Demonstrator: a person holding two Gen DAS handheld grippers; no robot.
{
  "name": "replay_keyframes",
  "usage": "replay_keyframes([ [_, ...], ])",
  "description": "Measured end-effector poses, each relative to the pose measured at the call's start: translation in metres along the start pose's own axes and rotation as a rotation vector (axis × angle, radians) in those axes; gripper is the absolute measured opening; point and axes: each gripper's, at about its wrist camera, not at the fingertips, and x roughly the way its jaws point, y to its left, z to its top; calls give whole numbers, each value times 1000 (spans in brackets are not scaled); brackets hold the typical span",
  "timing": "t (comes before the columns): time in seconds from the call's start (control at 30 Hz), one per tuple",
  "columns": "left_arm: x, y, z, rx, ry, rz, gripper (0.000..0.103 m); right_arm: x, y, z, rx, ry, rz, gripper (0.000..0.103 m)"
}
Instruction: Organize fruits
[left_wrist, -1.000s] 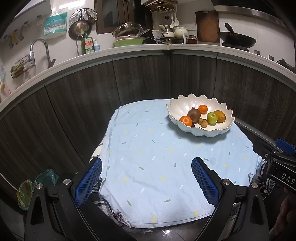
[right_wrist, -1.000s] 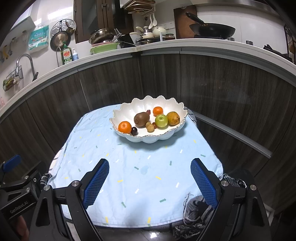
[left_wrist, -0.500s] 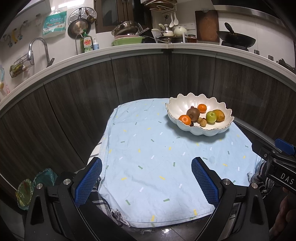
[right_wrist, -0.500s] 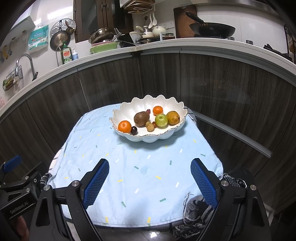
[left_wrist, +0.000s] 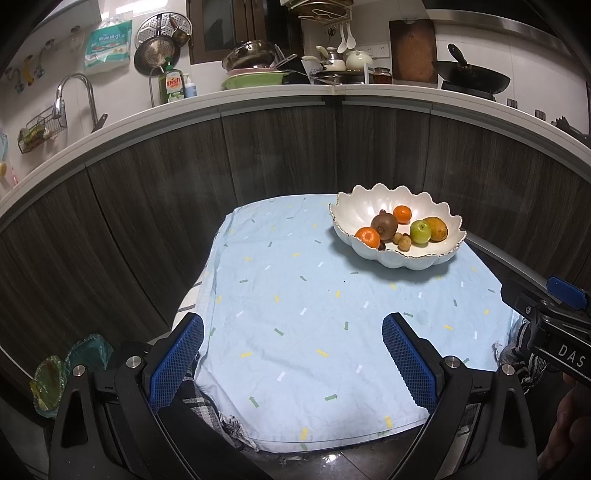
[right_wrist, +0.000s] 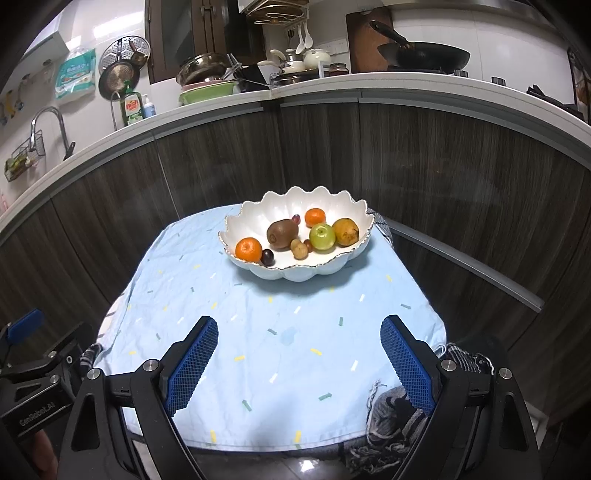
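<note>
The left gripper (left_wrist: 291, 354) and the right gripper (right_wrist: 299, 358) both hover wide open and empty over the near edge of a light blue cloth (right_wrist: 280, 332). At the far side of the cloth sits a white scalloped bowl (right_wrist: 295, 271) holding the fruits (right_wrist: 282, 233): oranges, a kiwi, a green apple, a pear.

A pale blue cloth (right_wrist: 280, 332) with small coloured flecks is spread over a low table. Behind it, dark wood cabinet fronts (right_wrist: 443, 177) are seen. At eleven o'clock a tap (left_wrist: 74, 96) and a green dish-soap bottle (left_wrist: 170, 84) are found; at one o'clock, a black wok (left_wrist: 472, 79).
</note>
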Motion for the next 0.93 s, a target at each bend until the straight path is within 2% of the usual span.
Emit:
replay_keyframes([
  [0.93, 2, 2, -3, -11, 12, 0, 99, 3, 0, -2, 1, 6, -4, 91],
])
